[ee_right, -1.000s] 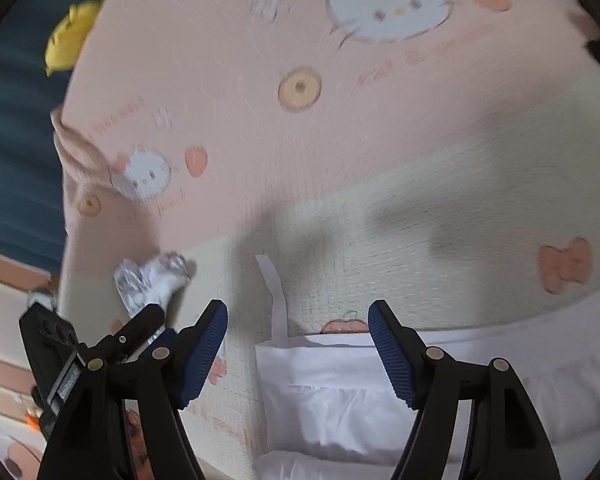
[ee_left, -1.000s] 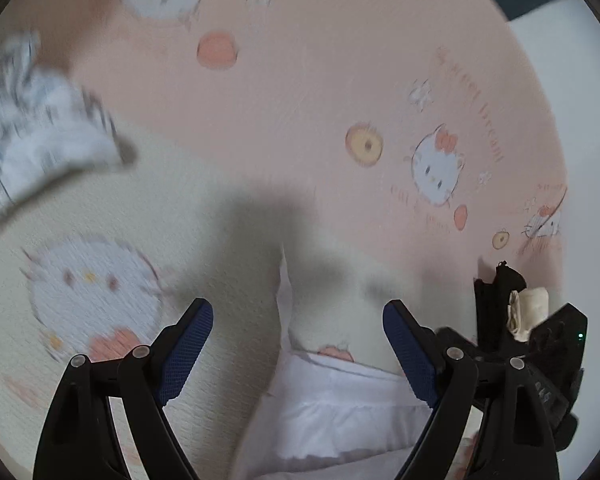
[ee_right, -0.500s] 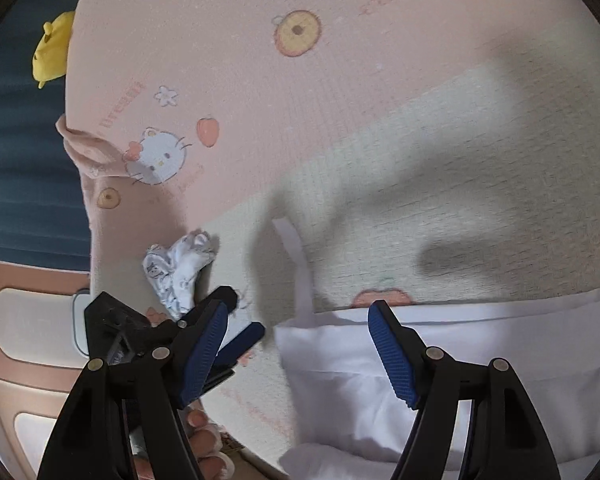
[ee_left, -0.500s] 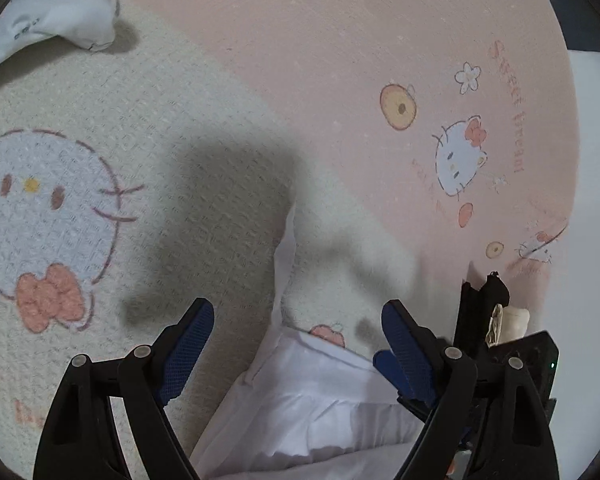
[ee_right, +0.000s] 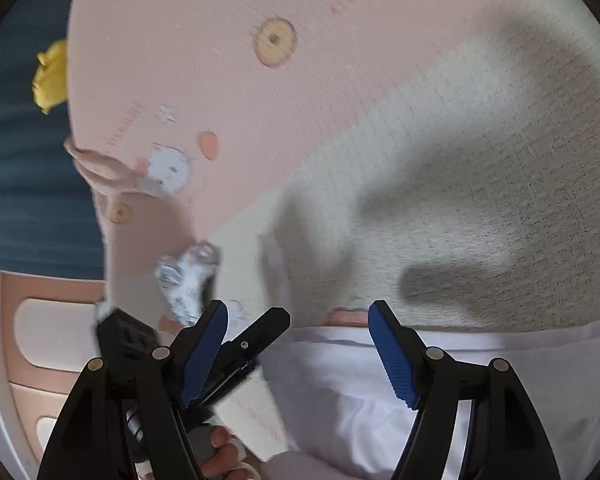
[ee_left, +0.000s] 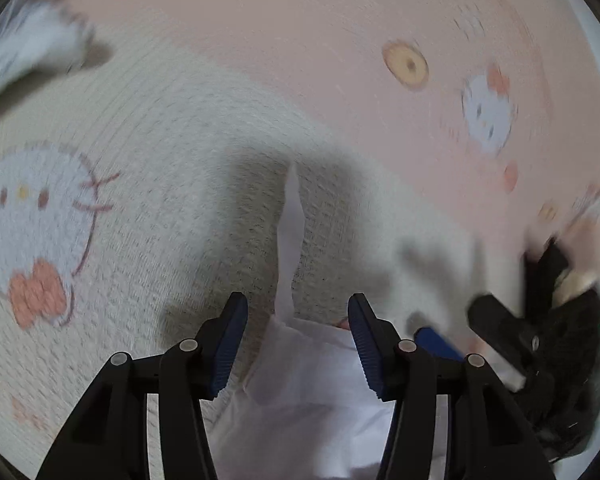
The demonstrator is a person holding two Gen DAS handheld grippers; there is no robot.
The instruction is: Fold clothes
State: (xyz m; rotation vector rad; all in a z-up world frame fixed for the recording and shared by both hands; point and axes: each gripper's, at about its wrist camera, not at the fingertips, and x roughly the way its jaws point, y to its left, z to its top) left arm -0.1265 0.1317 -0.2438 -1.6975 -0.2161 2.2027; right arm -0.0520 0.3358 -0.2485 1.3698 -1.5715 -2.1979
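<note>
A white garment (ee_left: 308,392) lies on a pink and cream cartoon-cat blanket (ee_left: 340,60), its thin strap (ee_left: 290,220) running away from me. My left gripper (ee_left: 298,332) points steeply down over the garment's corner. Its jaws are closing, with the strap's base and the corner between them, and the pads stand clear of the cloth. In the right wrist view the same garment (ee_right: 380,400) fills the lower right. My right gripper (ee_right: 298,340) hangs wide open just above its top edge, close beside a black finger (ee_right: 260,332) of the left gripper.
A crumpled white patterned cloth (ee_right: 188,280) lies on the blanket to the left, also seen blurred as a cloth (ee_left: 28,56). A yellow thing (ee_right: 52,76) sits on the dark blue floor (ee_right: 28,184). A person's fingers (ee_right: 224,452) hold the left tool.
Both grippers have come down closer to the garment's corner. The left jaws have narrowed around the strap's base. The right jaws stay wide.
</note>
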